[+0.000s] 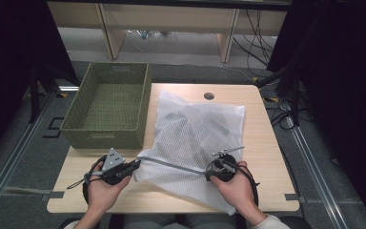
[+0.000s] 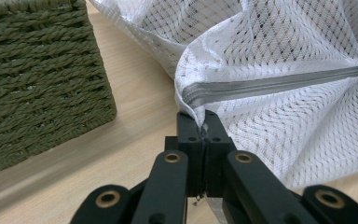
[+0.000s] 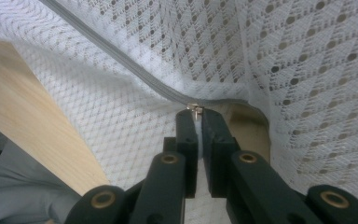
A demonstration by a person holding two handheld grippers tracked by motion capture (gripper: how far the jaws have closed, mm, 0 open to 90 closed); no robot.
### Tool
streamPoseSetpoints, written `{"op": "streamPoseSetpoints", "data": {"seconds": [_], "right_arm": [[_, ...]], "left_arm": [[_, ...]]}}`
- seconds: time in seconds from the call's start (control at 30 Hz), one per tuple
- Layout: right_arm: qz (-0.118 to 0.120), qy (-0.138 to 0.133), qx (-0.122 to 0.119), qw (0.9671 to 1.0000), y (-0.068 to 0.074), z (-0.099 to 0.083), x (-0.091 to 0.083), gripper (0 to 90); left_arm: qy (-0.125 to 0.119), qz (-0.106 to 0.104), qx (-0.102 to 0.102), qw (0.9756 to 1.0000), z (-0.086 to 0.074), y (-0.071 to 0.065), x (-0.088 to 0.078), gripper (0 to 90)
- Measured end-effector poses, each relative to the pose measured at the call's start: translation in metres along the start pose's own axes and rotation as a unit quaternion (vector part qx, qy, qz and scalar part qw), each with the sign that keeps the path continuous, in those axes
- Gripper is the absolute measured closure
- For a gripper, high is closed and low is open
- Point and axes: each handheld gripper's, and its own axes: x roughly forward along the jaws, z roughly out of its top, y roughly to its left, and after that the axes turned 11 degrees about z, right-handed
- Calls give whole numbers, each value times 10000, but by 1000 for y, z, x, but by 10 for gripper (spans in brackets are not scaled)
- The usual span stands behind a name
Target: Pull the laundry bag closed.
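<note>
Left hand-held gripper (image 2: 204, 122) pinches the mesh bag's (image 1: 195, 129) corner; right hand-held gripper (image 3: 196, 114) clamps its zipper pull (image 3: 195, 108)

- Lab / recording setup, not a home.
- Small light-wood worktop (image 1: 267, 143) with a cable hole (image 1: 209, 96), standing alone on grey carpet floor (image 1: 24, 157).
- Black curtains (image 1: 9, 57) hang on both sides, closing off the work area.
- Metal rails (image 1: 314, 167) run along the floor on either side of the worktop.
- Loose black cables (image 1: 257, 33) trail over the floor at the back right.
- Plain wooden bench legs (image 1: 109, 33) behind, bare floor under them.
- Props are few and staged: a green woven basket (image 1: 109, 102) and a white mesh laundry bag (image 1: 195, 138) on the worktop.
- Person holds handheld data-collection grippers with trailing cables.
</note>
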Motion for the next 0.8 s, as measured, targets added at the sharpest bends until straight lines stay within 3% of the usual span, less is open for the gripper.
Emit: {"op": "streamPoseSetpoints", "data": {"seconds": [0.2, 0.53, 0.63, 0.7, 0.77, 0.8], "right_arm": [[43, 9, -100, 9999, -4, -1, -1, 870], [48, 2, 47, 10000, -4, -3, -4, 870], [68, -10, -60, 10000, -6, -3, -4, 870], [24, -1, 54, 10000, -5, -4, -5, 870], [-13, -27, -84, 10000, -7, -5, -5, 871], [-20, -23, -38, 10000, -7, -5, -6, 870]], "left_arm": [[-5, -15, -22, 10000, 0, 0, 0, 885], [-14, -4, -18, 10000, 0, 0, 1, 885], [-18, -28, -22, 10000, 0, 0, 1, 885], [-8, 13, 18, 10000, 0, 0, 0, 885], [-9, 11, 17, 10000, 0, 0, 0, 885], [-14, 4, 16, 10000, 0, 0, 0, 886]]}}
